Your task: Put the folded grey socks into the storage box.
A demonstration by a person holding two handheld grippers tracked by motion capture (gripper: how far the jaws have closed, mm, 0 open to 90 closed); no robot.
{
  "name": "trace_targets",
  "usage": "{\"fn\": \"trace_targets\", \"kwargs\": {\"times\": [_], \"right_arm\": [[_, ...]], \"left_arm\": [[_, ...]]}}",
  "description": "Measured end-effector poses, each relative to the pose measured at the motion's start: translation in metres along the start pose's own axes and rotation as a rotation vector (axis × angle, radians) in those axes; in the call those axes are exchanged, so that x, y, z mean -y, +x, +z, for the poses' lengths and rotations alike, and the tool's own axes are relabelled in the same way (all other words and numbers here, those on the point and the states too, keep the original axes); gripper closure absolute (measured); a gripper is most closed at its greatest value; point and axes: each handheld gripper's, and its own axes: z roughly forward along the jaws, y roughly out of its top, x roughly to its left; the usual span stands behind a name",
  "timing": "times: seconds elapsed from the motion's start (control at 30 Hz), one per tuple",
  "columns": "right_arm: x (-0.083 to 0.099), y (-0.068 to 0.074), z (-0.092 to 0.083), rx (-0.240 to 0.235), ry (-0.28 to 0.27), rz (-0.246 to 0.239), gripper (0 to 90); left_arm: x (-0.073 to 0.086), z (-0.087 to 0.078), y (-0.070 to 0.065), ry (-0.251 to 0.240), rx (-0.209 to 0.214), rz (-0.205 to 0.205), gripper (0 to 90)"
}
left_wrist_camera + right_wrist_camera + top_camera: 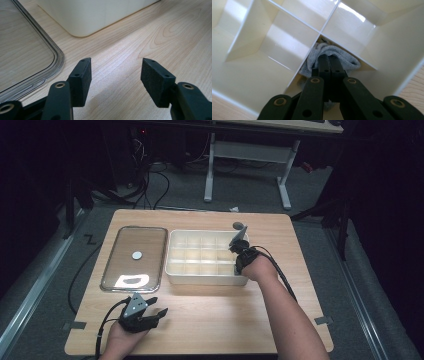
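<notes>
Legible text, labels, brands, numbers, signs: none. Checked against the divided box (172,270) as landmark: its cream walls and partitions are plain, without print or embossing that can be read. The clear lid (112,265) just beside the box carries a small round white spot and a bright glare patch, neither showing any characters. The wooden table (210,315) around the box bears grain only. The grey tape tabs at the table's near corners are blank. Equipment in the dark background beyond the box is too dim to read.
</notes>
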Motion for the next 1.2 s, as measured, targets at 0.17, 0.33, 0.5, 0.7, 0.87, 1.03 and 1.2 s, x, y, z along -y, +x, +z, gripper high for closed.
{"fn": "trace_targets", "kwargs": {"times": [0.17,0.33,0.5,0.7,0.87,1.03,1.2], "right_arm": [[-0.001,0.001,0.004,0.015,0.014,-0.003,90.0],[0.003,0.002,-0.004,0.025,-0.014,-0.012,89.0],[0.011,0.0,-0.025,0.015,-0.085,-0.01,85.9],[0.026,0.003,-0.043,0.007,-0.196,-0.027,79.1],[0.042,0.011,-0.05,0.009,-0.289,-0.032,73.0],[0.06,0.021,-0.056,-0.033,-0.38,-0.045,68.4],[0.084,0.035,-0.063,-0.029,-0.494,-0.047,62.2]], "left_arm": [[0.0,0.0,0.0,-0.001,0.002,-0.001,42.4],[-0.001,-0.001,0.0,-0.004,0.0,0.0,42.4],[-0.001,-0.001,0.0,0.003,-0.004,0.003,42.6],[-0.002,-0.001,0.0,0.007,-0.006,0.009,42.9],[-0.002,-0.002,-0.001,0.001,-0.008,0.006,43.4],[-0.003,-0.003,-0.001,-0.004,-0.013,0.005,44.1],[-0.003,-0.003,-0.002,-0.005,-0.011,0.006,44.1]]}}
